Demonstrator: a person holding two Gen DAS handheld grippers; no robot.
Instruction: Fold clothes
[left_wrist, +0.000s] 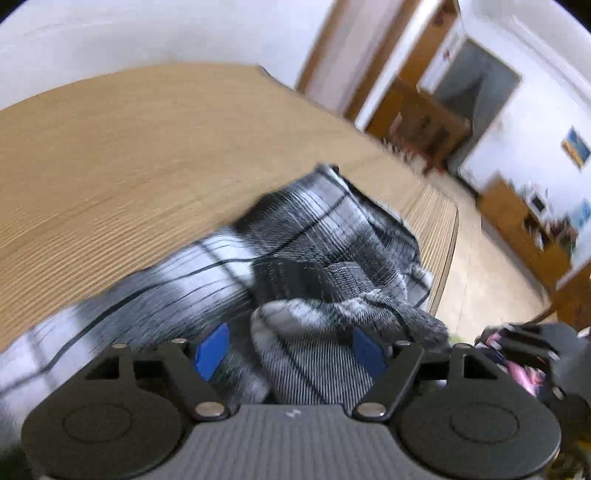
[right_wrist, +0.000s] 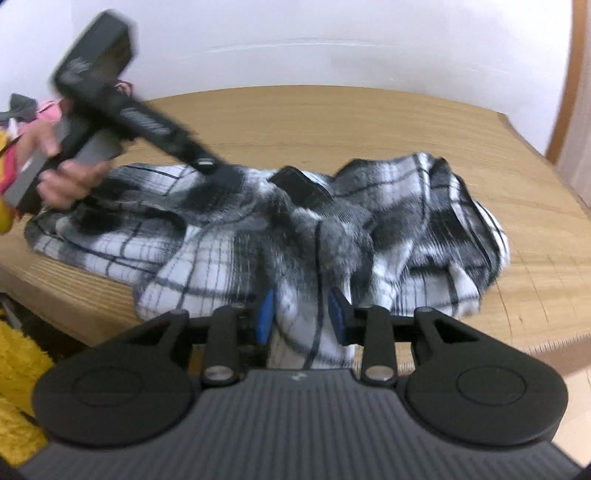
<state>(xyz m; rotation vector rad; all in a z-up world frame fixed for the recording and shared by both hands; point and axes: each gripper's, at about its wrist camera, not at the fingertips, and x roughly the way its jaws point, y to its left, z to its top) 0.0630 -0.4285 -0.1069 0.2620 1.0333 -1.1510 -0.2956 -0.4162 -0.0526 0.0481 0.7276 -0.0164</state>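
Note:
A black, grey and white plaid garment (right_wrist: 221, 254) lies crumpled on the wooden table (right_wrist: 332, 122). It also shows in the left wrist view (left_wrist: 295, 236). My left gripper (left_wrist: 290, 350) has its blue pads wide apart with a bunch of the cloth between them; from the right wrist view its fingers (right_wrist: 291, 184) sit down in the cloth. My right gripper (right_wrist: 301, 317) has its blue pads on either side of a hanging fold of the garment at the table's near edge; the fold fills the gap.
The table's rounded edge (left_wrist: 443, 258) drops to a tiled floor on the right. A yellow fluffy thing (right_wrist: 18, 362) lies low at left. Pink and dark items (right_wrist: 37, 107) sit at the far left. A white wall stands behind the table.

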